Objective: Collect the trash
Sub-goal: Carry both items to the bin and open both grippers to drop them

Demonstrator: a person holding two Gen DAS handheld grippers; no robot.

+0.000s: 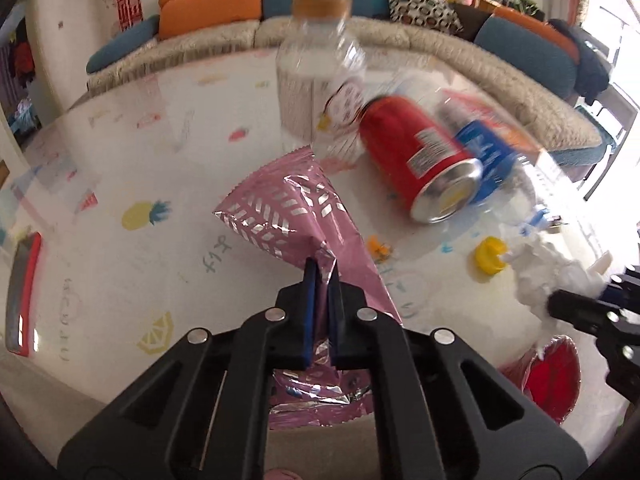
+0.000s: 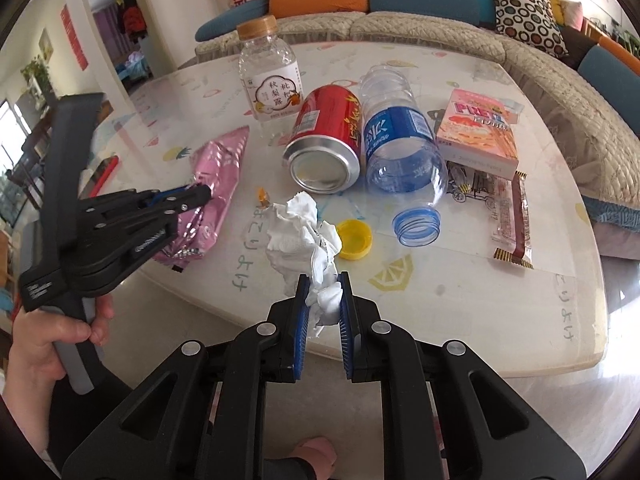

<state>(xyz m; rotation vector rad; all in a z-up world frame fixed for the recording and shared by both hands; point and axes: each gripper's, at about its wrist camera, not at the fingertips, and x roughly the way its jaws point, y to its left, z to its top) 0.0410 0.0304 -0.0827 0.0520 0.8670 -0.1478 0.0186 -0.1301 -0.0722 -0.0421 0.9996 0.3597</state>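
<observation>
- Red metal can [image 2: 326, 136] lying on its side, silver base.
- Just right of the can: clear plastic bottle [image 2: 400, 148], blue label.
- Left of the can: pink foil wrapper [image 2: 218, 164], silver chevrons.
- Before the can: white crumpled tissue [image 2: 304, 232], yellow plastic cap [image 2: 354, 239].

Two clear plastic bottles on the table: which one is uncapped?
The blue-labelled bottle, lying on its side beside the red can, its open neck toward the camera. The other bottle stands upright with its tan cap on.

- Left gripper [image 2: 202, 196]: black plastic frame, silver rivets, white lettering along one arm, grey handle.
- Right gripper [image 2: 325, 300]: the same black frame, blue ribbed pads [image 2: 301, 320], four silver rivets behind them.
</observation>
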